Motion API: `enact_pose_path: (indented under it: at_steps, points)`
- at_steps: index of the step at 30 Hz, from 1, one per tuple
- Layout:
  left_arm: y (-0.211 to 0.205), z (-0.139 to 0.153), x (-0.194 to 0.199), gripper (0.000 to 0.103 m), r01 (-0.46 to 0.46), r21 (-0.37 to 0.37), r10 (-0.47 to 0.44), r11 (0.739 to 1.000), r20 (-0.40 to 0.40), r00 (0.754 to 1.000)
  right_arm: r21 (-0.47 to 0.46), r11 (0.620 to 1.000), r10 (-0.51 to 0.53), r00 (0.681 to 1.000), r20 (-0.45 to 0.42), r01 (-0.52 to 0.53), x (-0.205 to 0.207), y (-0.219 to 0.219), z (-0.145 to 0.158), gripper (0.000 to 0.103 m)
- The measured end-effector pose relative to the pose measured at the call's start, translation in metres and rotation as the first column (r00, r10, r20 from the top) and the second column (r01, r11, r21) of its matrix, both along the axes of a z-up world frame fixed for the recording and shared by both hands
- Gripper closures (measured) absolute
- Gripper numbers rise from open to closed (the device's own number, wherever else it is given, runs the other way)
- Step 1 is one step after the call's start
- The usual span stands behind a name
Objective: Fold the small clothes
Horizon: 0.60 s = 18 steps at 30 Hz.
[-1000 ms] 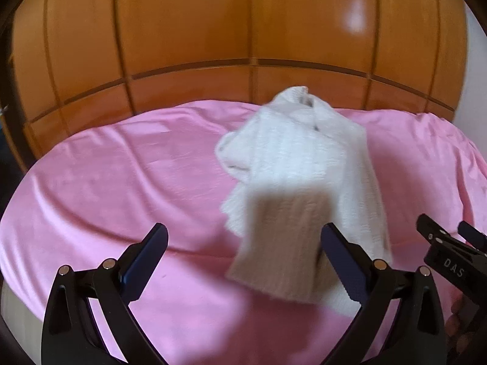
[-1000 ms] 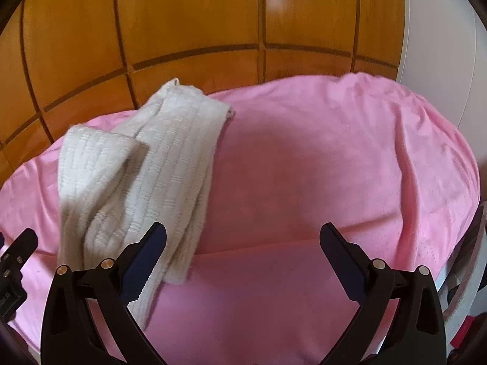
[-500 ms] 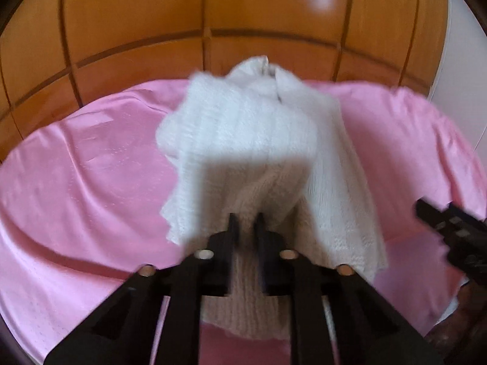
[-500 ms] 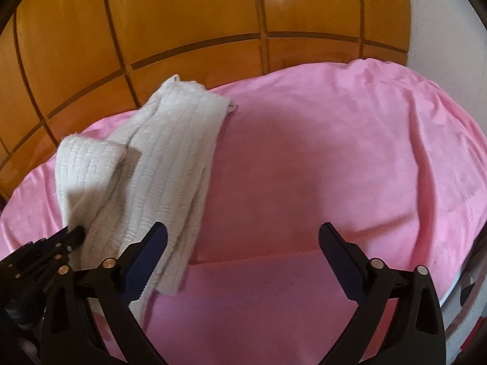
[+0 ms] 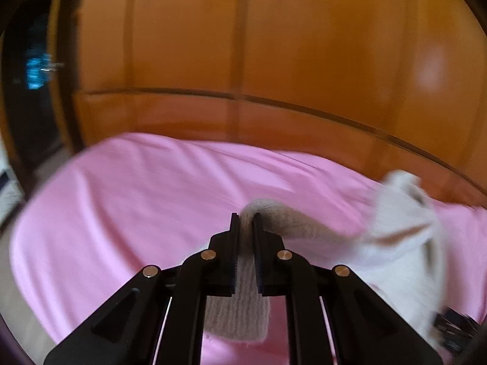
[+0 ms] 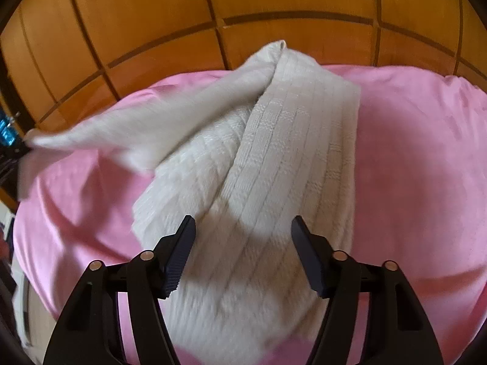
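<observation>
A white ribbed knit garment [image 6: 292, 140] lies crumpled on a pink sheet [image 6: 420, 152]. My left gripper [image 5: 246, 222] is shut on one end of it, and the cloth [image 5: 307, 225] stretches from the pads to the heap at the right. In the right wrist view that pulled-out end [image 6: 127, 127] runs to the left gripper [image 6: 12, 152] at the far left edge. My right gripper [image 6: 243, 225] hangs over the garment's near end. Its jaws are closing with the knit between them, and the pads stand clear of it.
A wooden panelled wall [image 6: 243, 6] rises just behind the pink sheet. Bare sheet [image 5: 127, 200] spreads left of the garment. The sheet's left edge drops off beside a dark gap [image 5: 30, 76]. The right gripper's tip [image 5: 453, 331] shows at the bottom right of the left wrist view.
My left gripper shut on the garment's end and swung left, drawing the cloth out. My right gripper moved left over the garment and its jaws narrowed.
</observation>
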<state>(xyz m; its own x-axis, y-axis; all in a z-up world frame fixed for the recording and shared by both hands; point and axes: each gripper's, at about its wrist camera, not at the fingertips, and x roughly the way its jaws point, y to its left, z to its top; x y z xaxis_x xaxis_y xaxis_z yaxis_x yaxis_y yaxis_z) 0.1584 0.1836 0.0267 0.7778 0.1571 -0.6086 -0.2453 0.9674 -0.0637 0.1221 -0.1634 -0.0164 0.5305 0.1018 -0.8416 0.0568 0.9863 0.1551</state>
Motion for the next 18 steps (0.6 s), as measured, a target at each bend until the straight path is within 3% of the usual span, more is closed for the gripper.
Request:
enact_pose_path:
  at_steps: [3,6,8,9,10,11,12,14,15,17,18]
  points:
    - [0.044,0.008,0.027,0.097,-0.127,0.038,0.127,0.991,0.002,0.992,-0.003,0.999,-0.045,0.999,-0.003,0.045,0.014,-0.009,-0.001,0.04]
    - [0.086,0.014,0.052,0.098,-0.28,0.031,0.28,0.959,-0.002,0.96,-0.042,0.998,-0.042,0.998,-0.054,0.04,0.034,-0.008,-0.011,0.04]
    - [0.099,0.014,0.067,0.099,-0.332,0.048,0.333,0.942,-0.013,0.943,-0.088,0.995,-0.051,0.997,-0.06,0.046,0.039,-0.007,-0.018,0.04]
    - [0.102,0.012,0.071,0.096,-0.367,0.059,0.368,0.929,-0.021,0.93,-0.111,0.993,-0.045,0.997,-0.069,0.037,0.042,-0.005,-0.023,0.047]
    - [0.1,0.009,0.071,0.082,-0.368,0.048,0.37,0.929,-0.03,0.929,-0.122,0.992,-0.038,0.996,-0.078,0.028,0.043,-0.003,-0.027,0.06]
    - [0.095,0.005,0.07,0.071,-0.335,0.031,0.337,0.942,-0.04,0.941,-0.125,0.992,-0.031,0.996,-0.081,0.021,0.043,-0.004,-0.028,0.065]
    - [0.09,0.003,0.066,0.051,-0.301,0.028,0.302,0.953,-0.037,0.952,-0.123,0.992,-0.018,0.997,-0.076,0.009,0.042,-0.006,-0.027,0.074]
    - [0.071,-0.006,0.058,0.049,-0.227,0.021,0.228,0.974,-0.034,0.973,-0.101,0.995,0.006,0.998,-0.065,-0.013,0.038,-0.013,-0.02,0.081]
    - [0.054,-0.016,0.054,0.049,-0.135,0.0,0.134,0.991,-0.061,0.989,-0.064,0.998,0.023,0.998,-0.059,-0.026,0.034,-0.021,-0.012,0.085]
    - [0.03,-0.033,0.05,0.049,-0.028,-0.051,0.023,0.998,-0.092,0.995,-0.049,0.998,0.044,0.998,-0.04,-0.046,0.029,-0.036,0.001,0.091]
    - [0.011,-0.046,0.044,0.05,0.068,-0.122,-0.082,0.99,-0.113,0.99,-0.079,0.996,0.048,0.999,-0.021,-0.05,0.025,-0.046,0.01,0.092]
